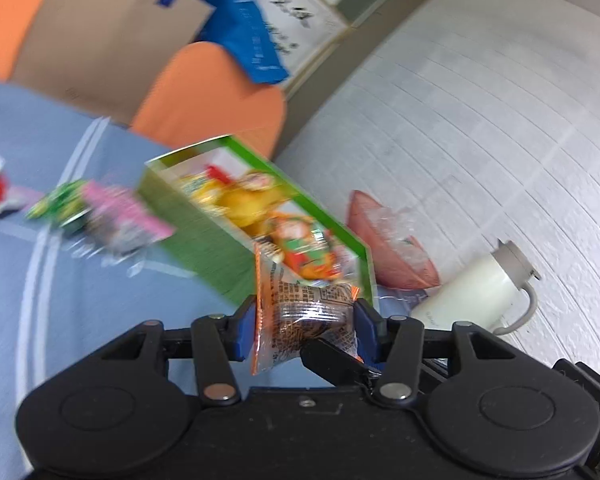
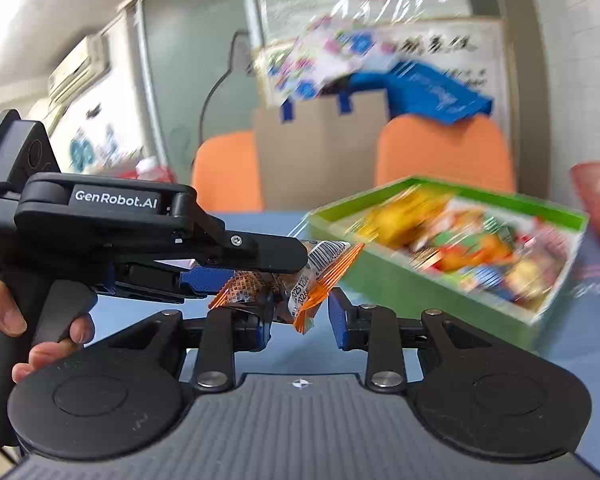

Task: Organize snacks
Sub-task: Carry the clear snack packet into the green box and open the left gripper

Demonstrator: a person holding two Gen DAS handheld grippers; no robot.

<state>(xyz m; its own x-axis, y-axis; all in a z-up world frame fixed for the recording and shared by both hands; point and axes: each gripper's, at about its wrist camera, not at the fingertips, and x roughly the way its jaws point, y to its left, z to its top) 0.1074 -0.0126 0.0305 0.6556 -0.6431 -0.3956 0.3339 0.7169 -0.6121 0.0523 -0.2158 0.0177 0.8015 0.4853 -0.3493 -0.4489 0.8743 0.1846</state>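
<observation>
The snack packet [image 1: 306, 312], orange at its edges and clear over a dark round sweet, sits pinched between the blue pads of the left gripper [image 1: 306, 320], off the blue tablecloth [image 1: 40, 140], just at the near corner of the green box [image 1: 204, 236]. Those jaws are about half closed, pressing the packet from both sides. In the right wrist view the same packet [image 2: 300, 284] hangs from the left tool's tip, and the right gripper [image 2: 300, 320] sits right beneath it with its jaws partway open; the packet's lower orange tail dips between them, but whether either pad actually touches it I can't tell. A hand [image 2: 28, 320] grips the left tool's handle at 9 o'clock.

The green box [image 2: 460, 272] is already heaped with wrapped snacks and lies at about 2 o'clock from the packet. Loose packets, a green one [image 1: 60, 204] and a pink one [image 1: 120, 216], wait on the cloth at 10 o'clock in the left view.

To my eye this is the carrying step: one snack lifted and on its way to the box. Next it wants swinging over the box rim, above the pile, then the left jaws spread to drop it in, with the right tool kept clear of the tail
</observation>
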